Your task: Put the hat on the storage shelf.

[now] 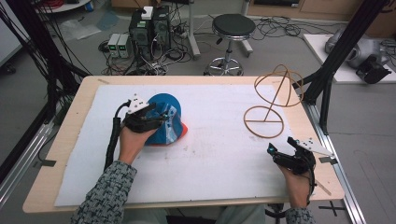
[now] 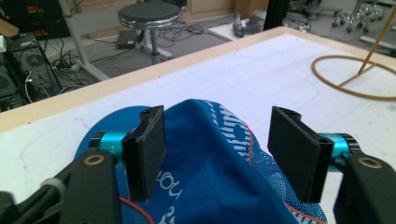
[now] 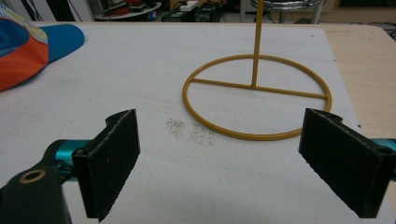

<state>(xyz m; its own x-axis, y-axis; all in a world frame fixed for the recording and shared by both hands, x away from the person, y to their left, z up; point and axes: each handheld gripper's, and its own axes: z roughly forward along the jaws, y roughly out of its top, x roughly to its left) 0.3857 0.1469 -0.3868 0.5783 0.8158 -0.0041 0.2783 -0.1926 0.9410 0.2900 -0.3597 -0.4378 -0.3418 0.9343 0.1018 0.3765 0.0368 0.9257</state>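
A: Location of the cap?

B: The blue cap (image 1: 164,122), with an orange panel, lies on the white mat (image 1: 219,172) at the left half of the table (image 1: 70,140), crown up.

A: Left gripper status?

B: The left gripper (image 2: 217,149) sits over the crown. Its jaws straddle a raised fold of blue fabric. The left pad touches the cloth; the right pad stands just clear of it. Jaws spread, not yet pinching.

A: Right gripper status?

B: The right gripper (image 3: 219,163) rests near the mat's right front edge, jaws spread wide with nothing between them. It points at the yellow wire stand (image 1: 271,100), whose ring base lies just beyond it, well apart from the cap.
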